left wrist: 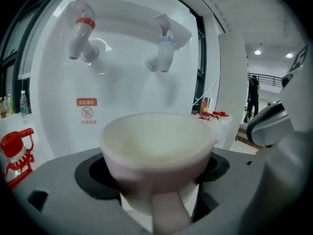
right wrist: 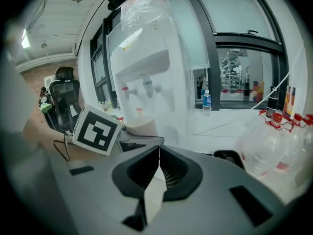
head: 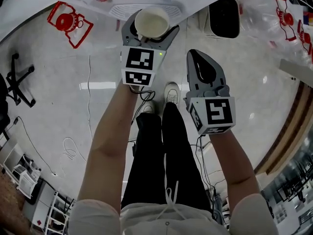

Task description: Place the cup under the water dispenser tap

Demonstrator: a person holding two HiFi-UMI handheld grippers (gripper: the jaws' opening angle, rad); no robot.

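Note:
My left gripper (head: 148, 35) is shut on a white cup (head: 151, 21), held upright by its body with the rim up. In the left gripper view the cup (left wrist: 157, 146) fills the lower middle. The white water dispenser (left wrist: 122, 82) stands just behind it, with its red tap (left wrist: 80, 31) up to the left and its blue tap (left wrist: 164, 50) above the cup. The cup's rim is below both taps. My right gripper (head: 202, 66) hangs to the right, shut and empty. From the right gripper view the dispenser (right wrist: 144, 70) and the cup (right wrist: 141, 126) show at the left.
Large clear water bottles with red handles lie at the left (head: 68, 18) and at the right (head: 288, 16). A black office chair (head: 17, 80) stands far left. A dark bin (head: 224, 16) sits beside the dispenser. Cables trail across the floor (head: 73, 148).

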